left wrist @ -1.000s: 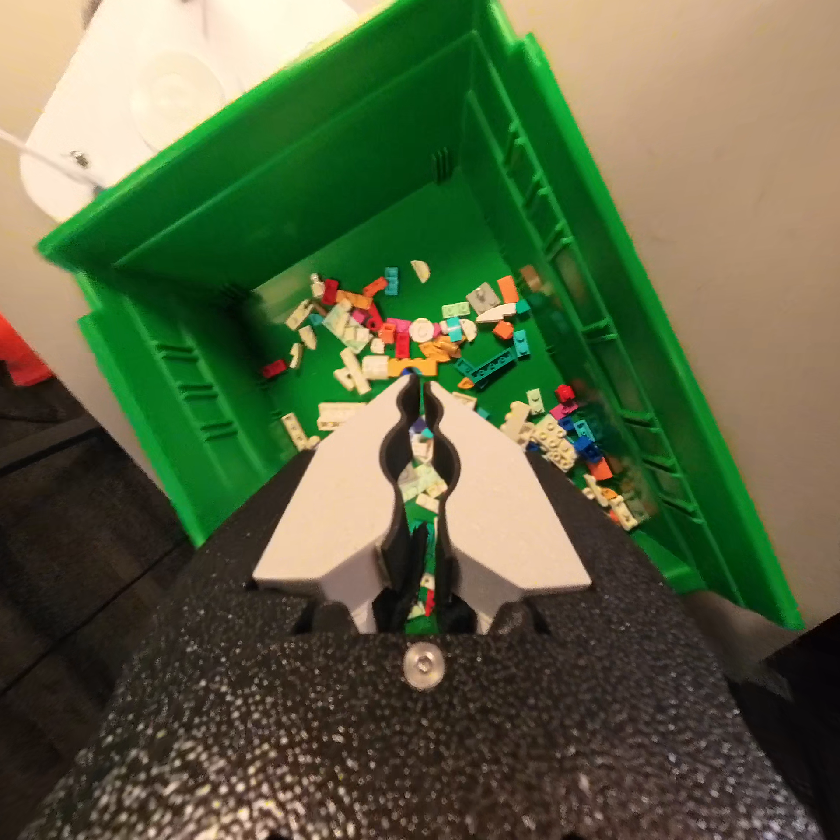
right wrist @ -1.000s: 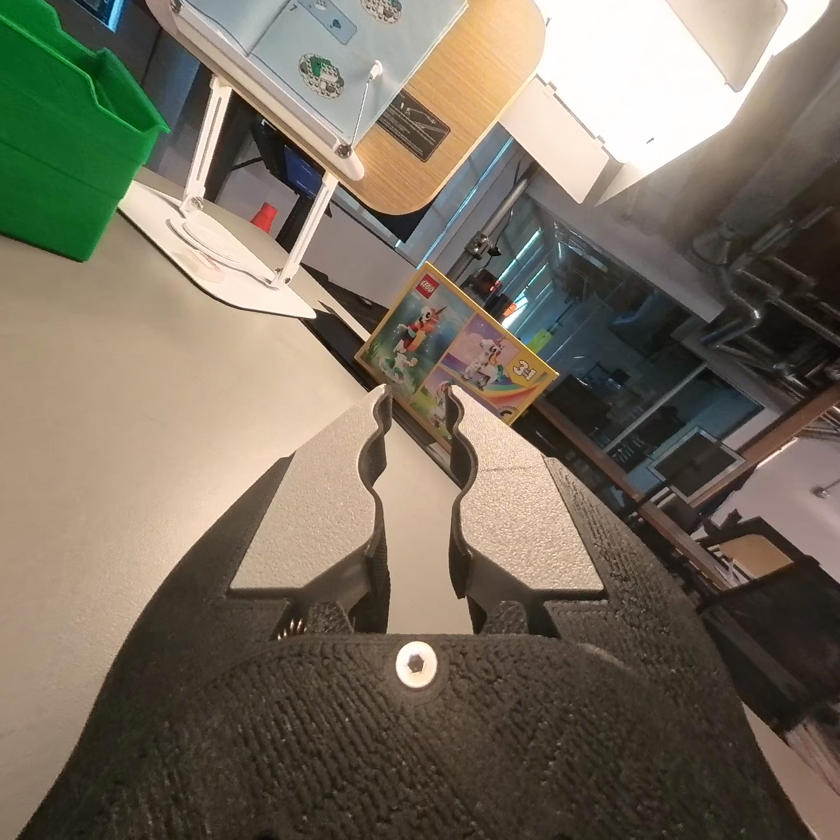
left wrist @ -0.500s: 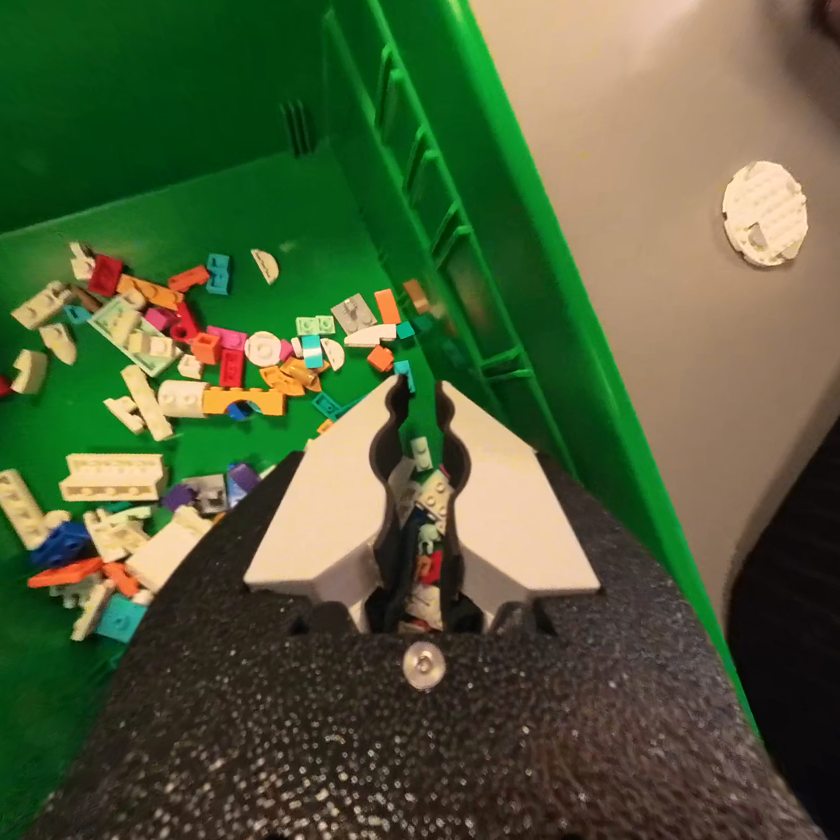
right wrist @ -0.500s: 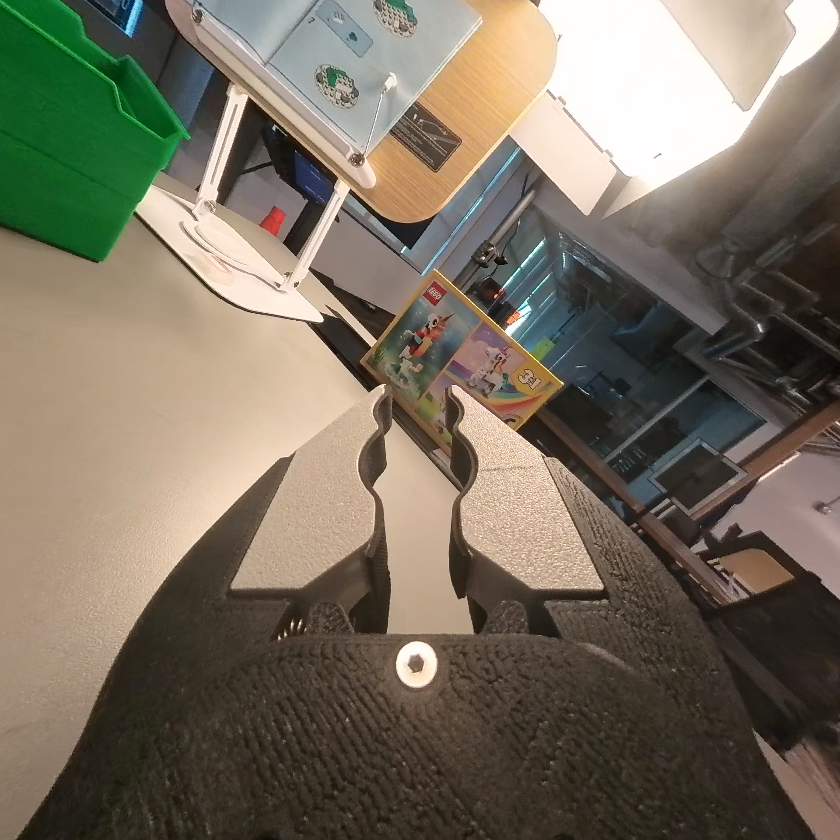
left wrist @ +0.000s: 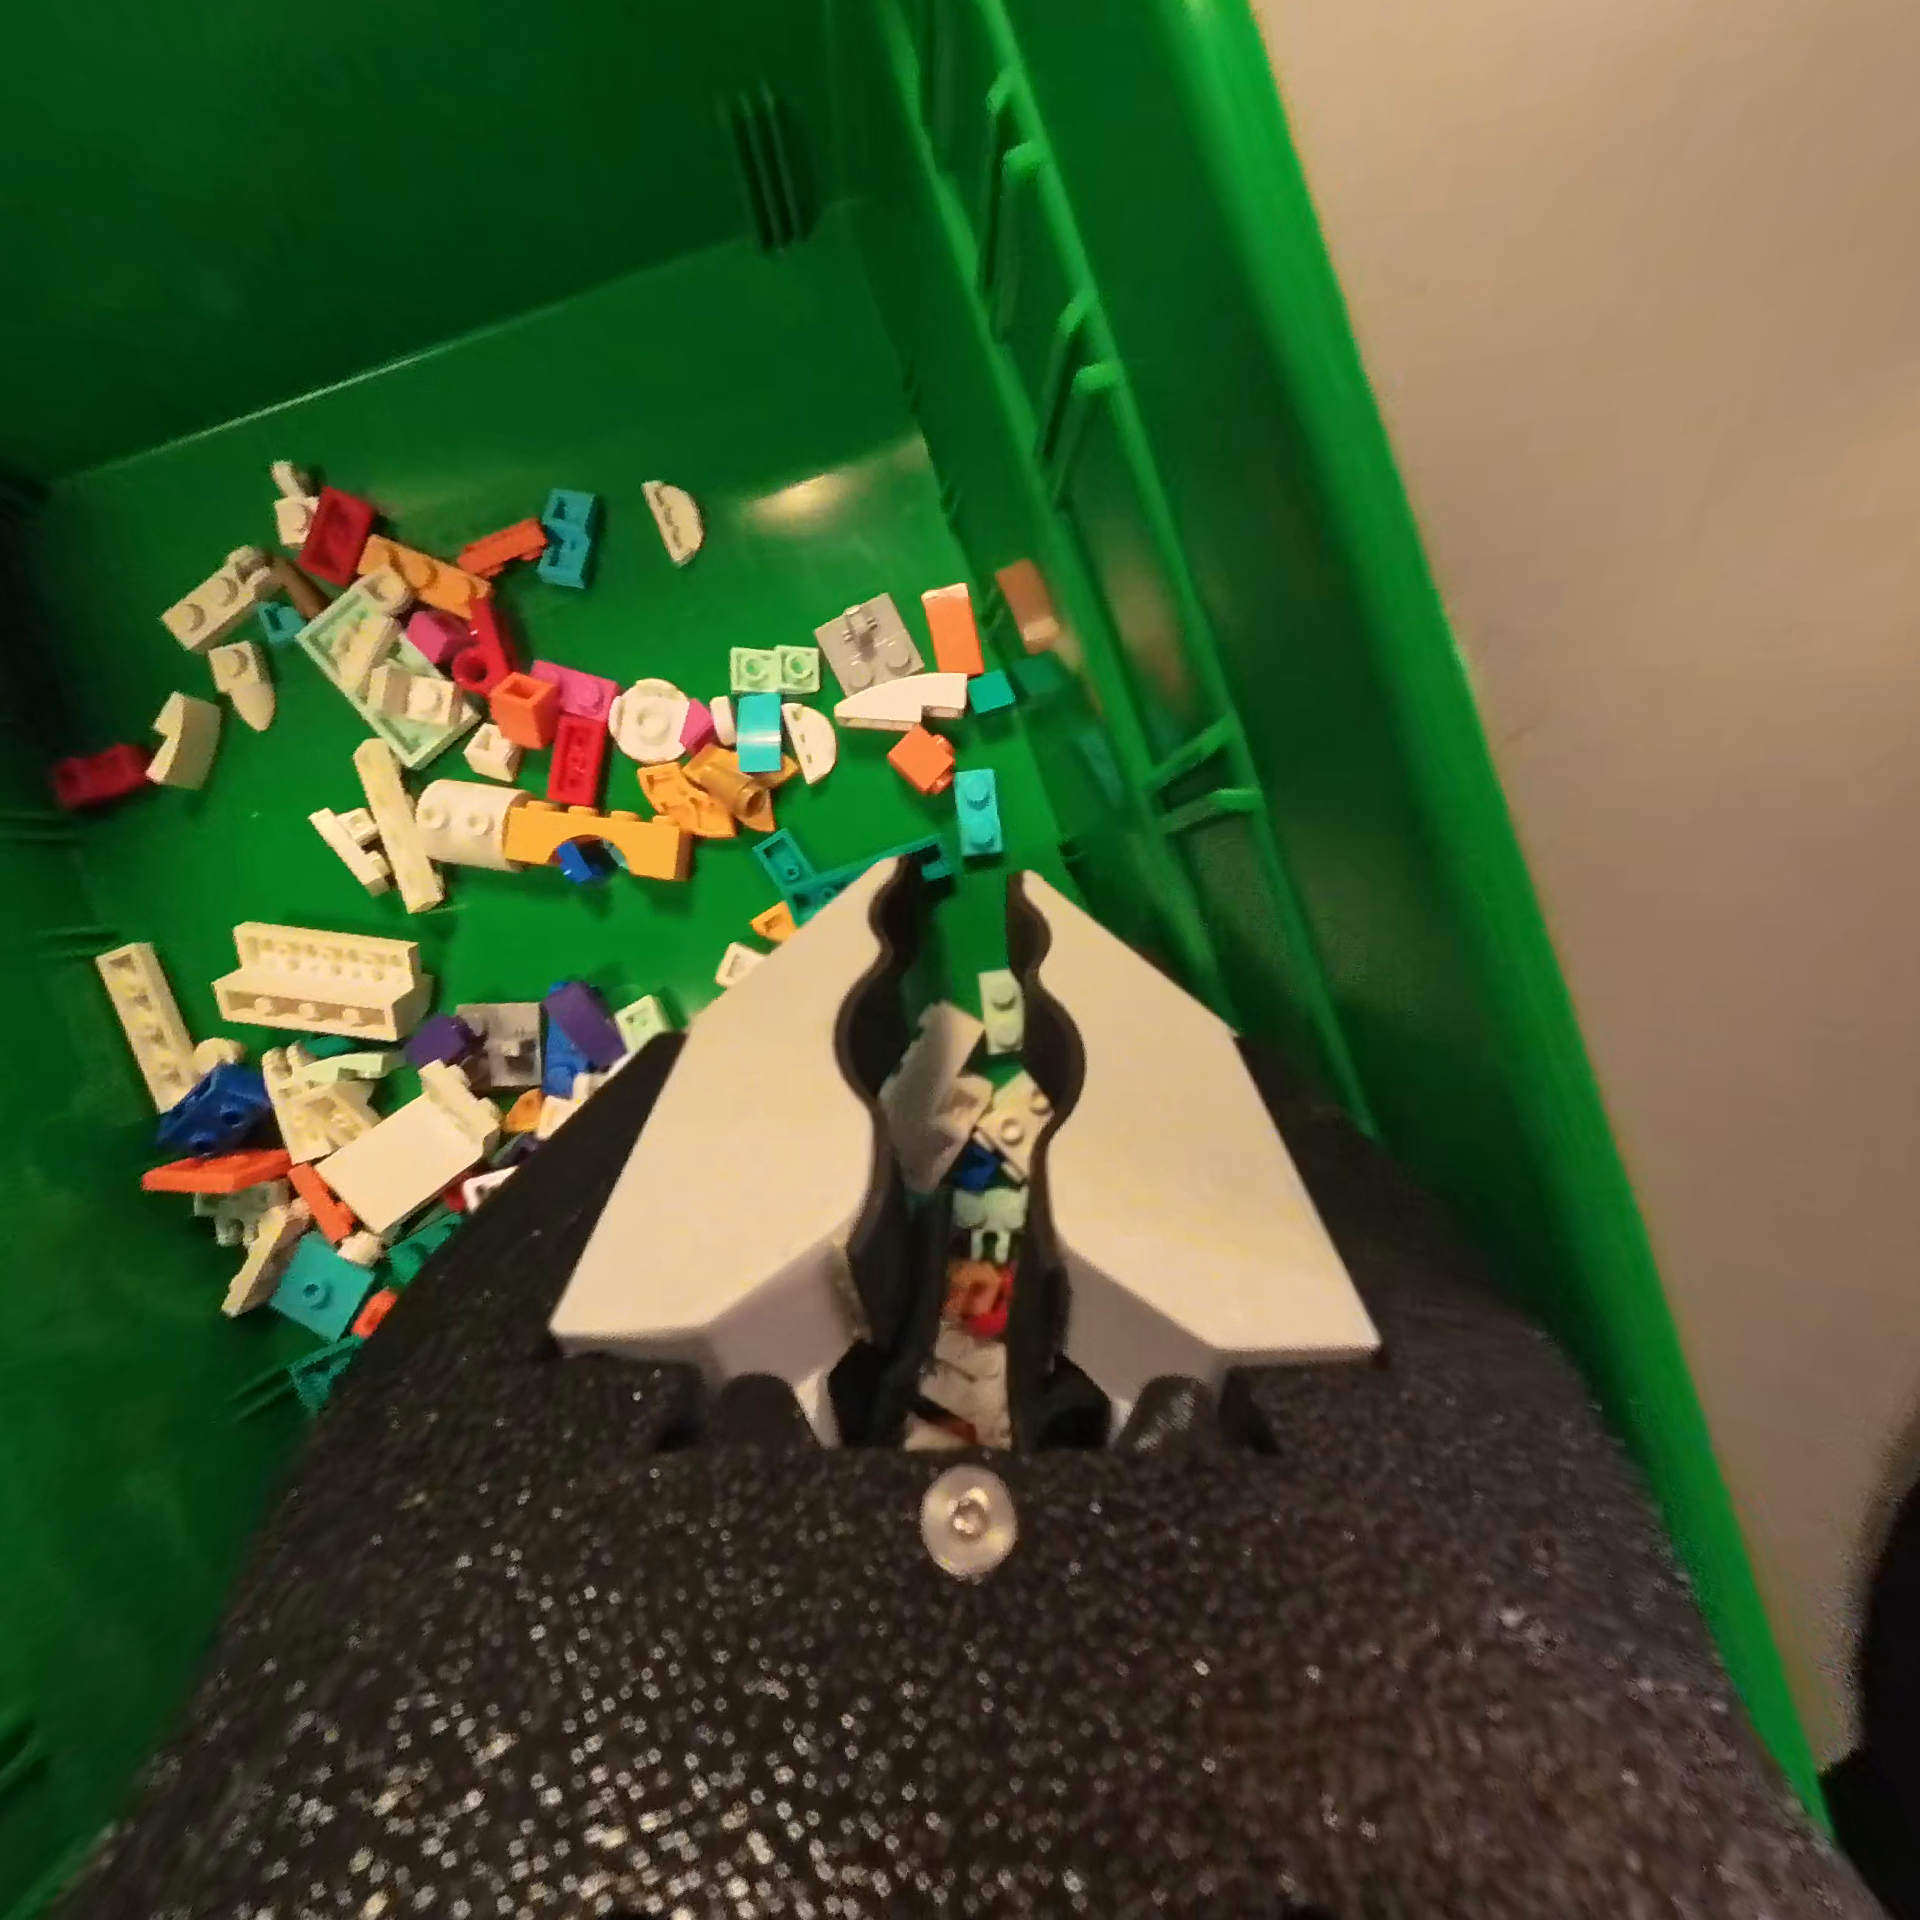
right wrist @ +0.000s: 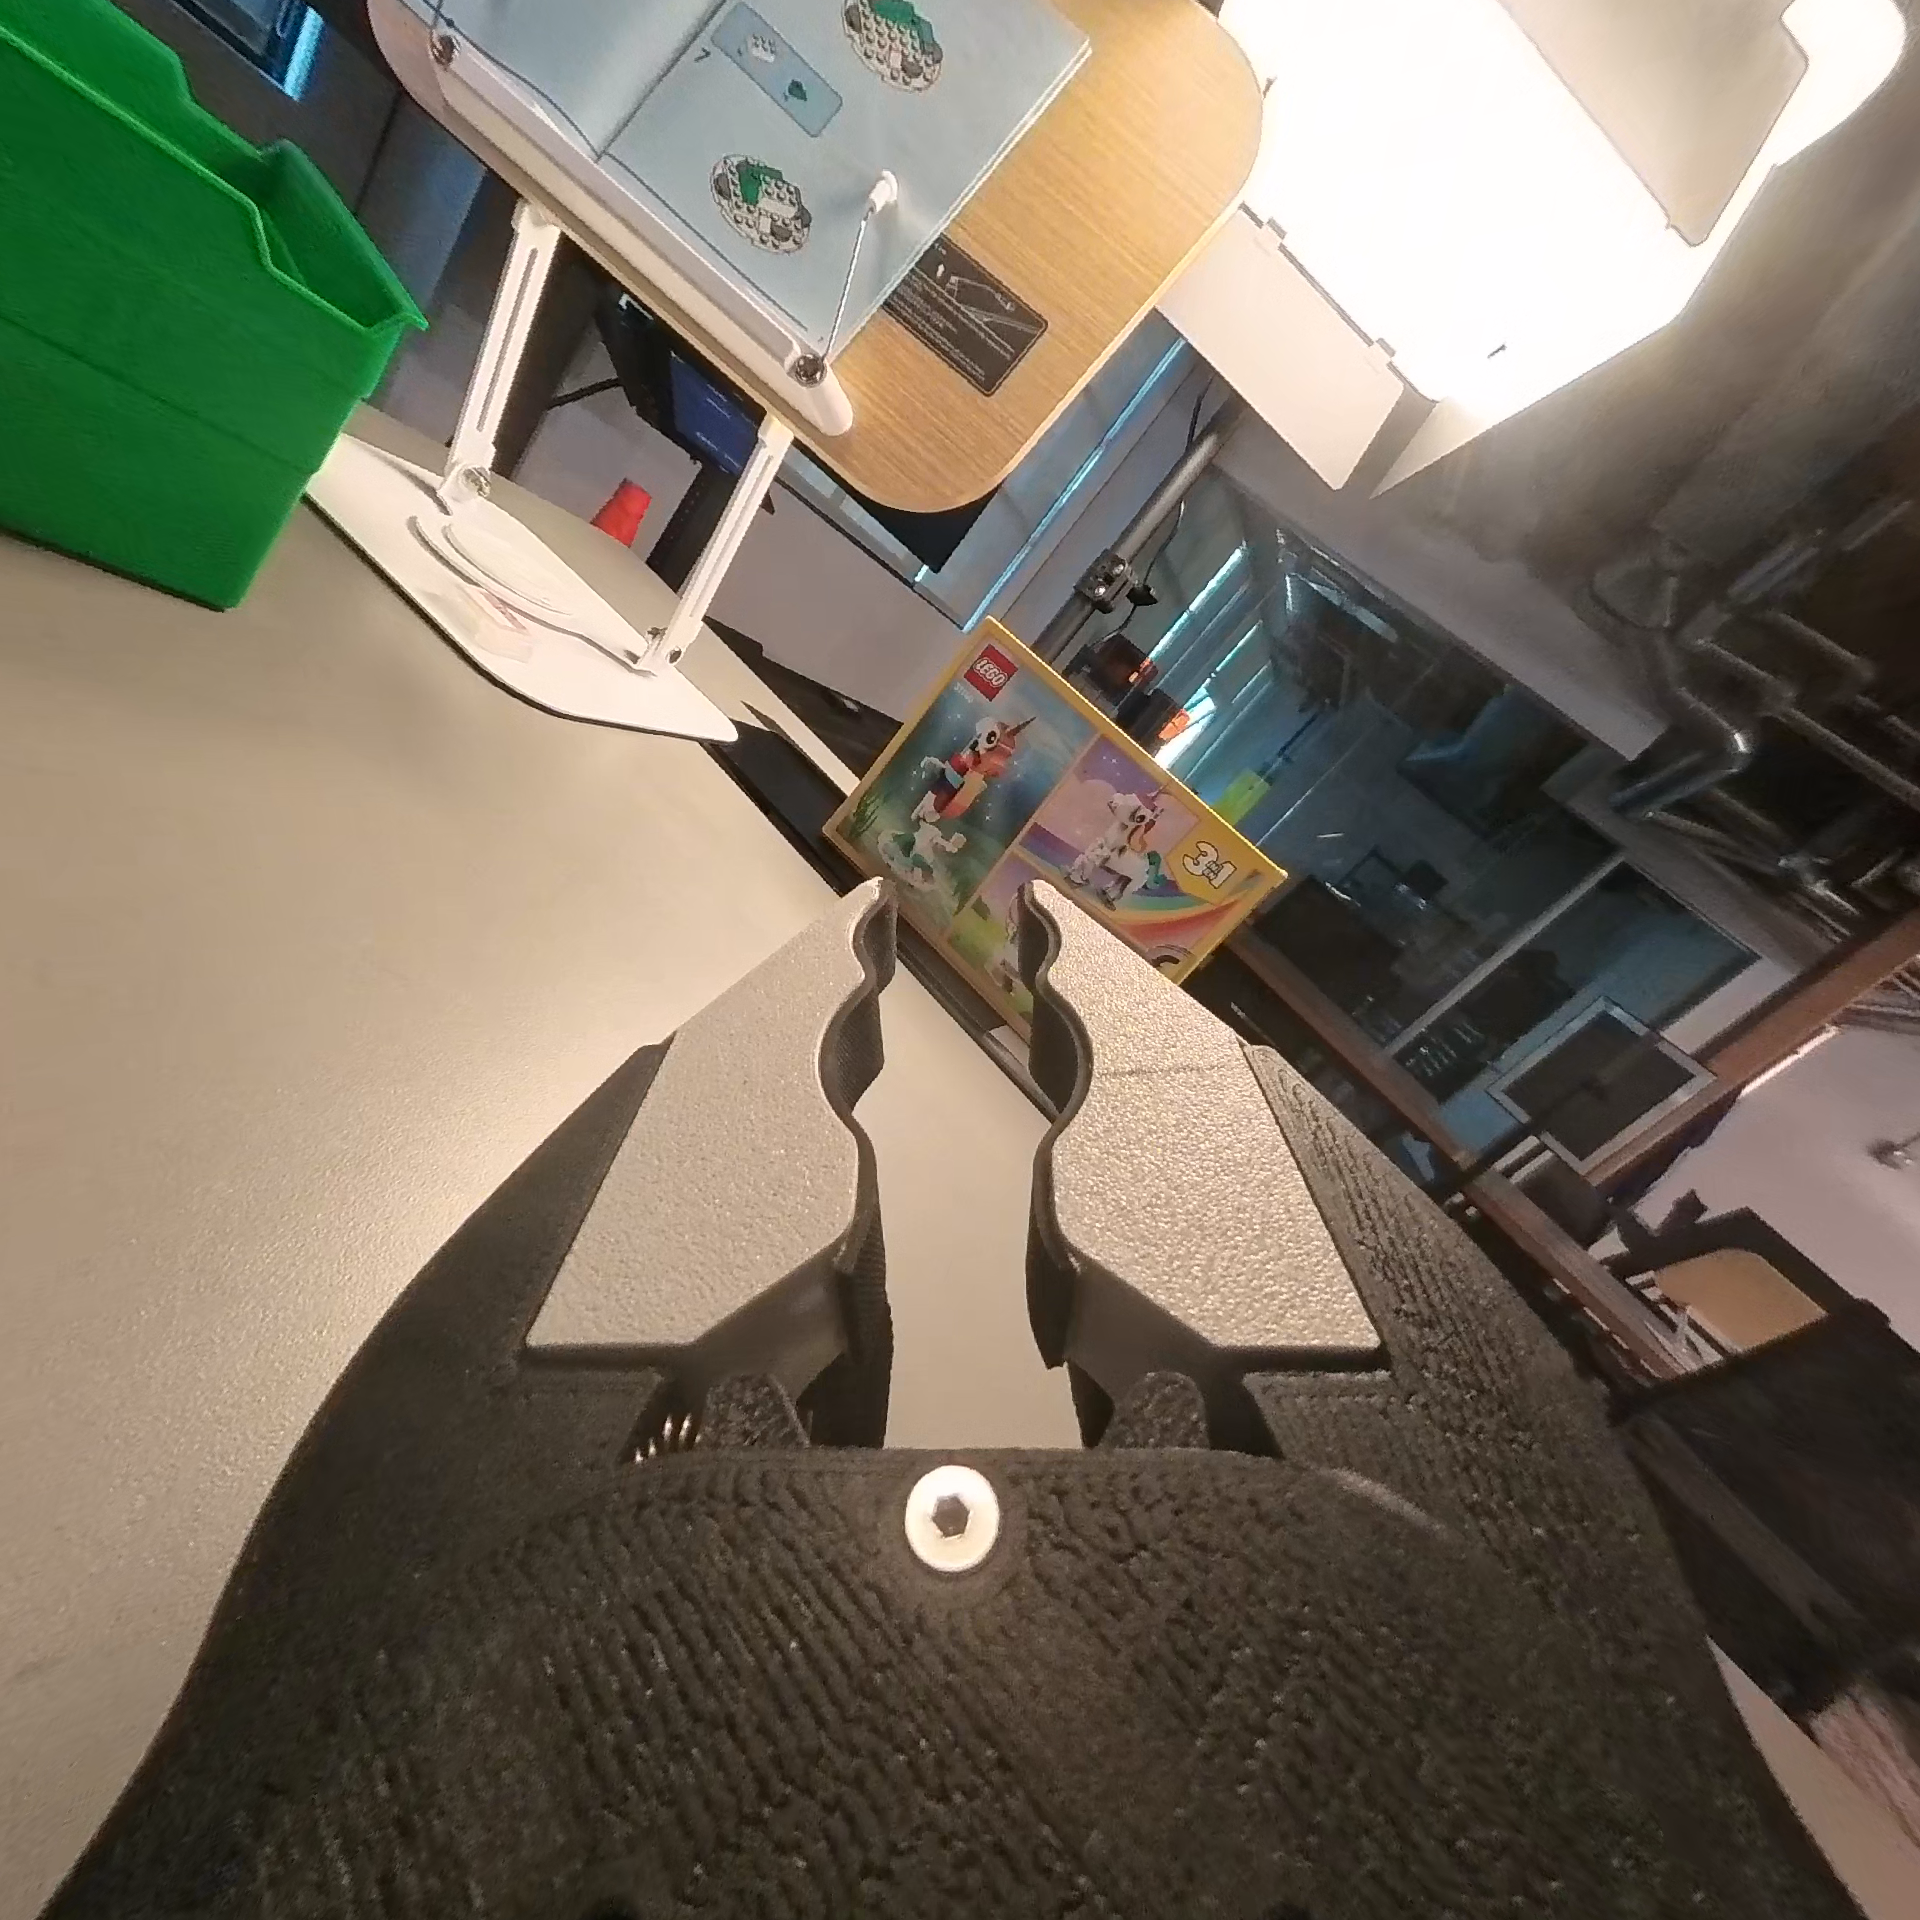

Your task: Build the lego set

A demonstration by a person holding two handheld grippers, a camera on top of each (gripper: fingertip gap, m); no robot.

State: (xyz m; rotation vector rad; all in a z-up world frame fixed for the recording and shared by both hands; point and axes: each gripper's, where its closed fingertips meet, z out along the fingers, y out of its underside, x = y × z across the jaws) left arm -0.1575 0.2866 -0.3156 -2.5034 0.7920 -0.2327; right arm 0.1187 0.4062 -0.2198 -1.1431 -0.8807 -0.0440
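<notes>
The left gripper (left wrist: 961, 878) hangs inside the green bin (left wrist: 1195, 436), its jaws a narrow gap apart with nothing between the tips; the loose bricks (left wrist: 540, 790) seen through the gap lie on the bin floor beneath. The tips sit low centre of the frame, close to the bin's right wall, which runs from top centre down to the lower right. The bricks spread across the left and middle of the floor. An orange arch brick (left wrist: 597, 836) lies with its long axis nearly level in the frame, tilted slightly down to the right, a small blue piece under its arch. A cream long brick (left wrist: 322, 982) at left lies roughly level too, and a cream plate (left wrist: 145, 1023) beside it runs from upper left to lower right. A teal brick (left wrist: 977, 810) stands just above the tips, its long axis upright in the frame. Beige table (left wrist: 1662, 520) fills the right side outside the bin.

The right gripper (right wrist: 956, 899) is open and empty, held low over the table (right wrist: 260, 987), pointing toward the set's box (right wrist: 1049, 810), which stands upright at the table's far edge, mid-frame, its long axis sloping down to the right. The bin (right wrist: 156, 343) shows in the upper left. Right of it a white stand (right wrist: 582, 613) holds the instruction booklet (right wrist: 748, 125) at the top centre, tilted.
</notes>
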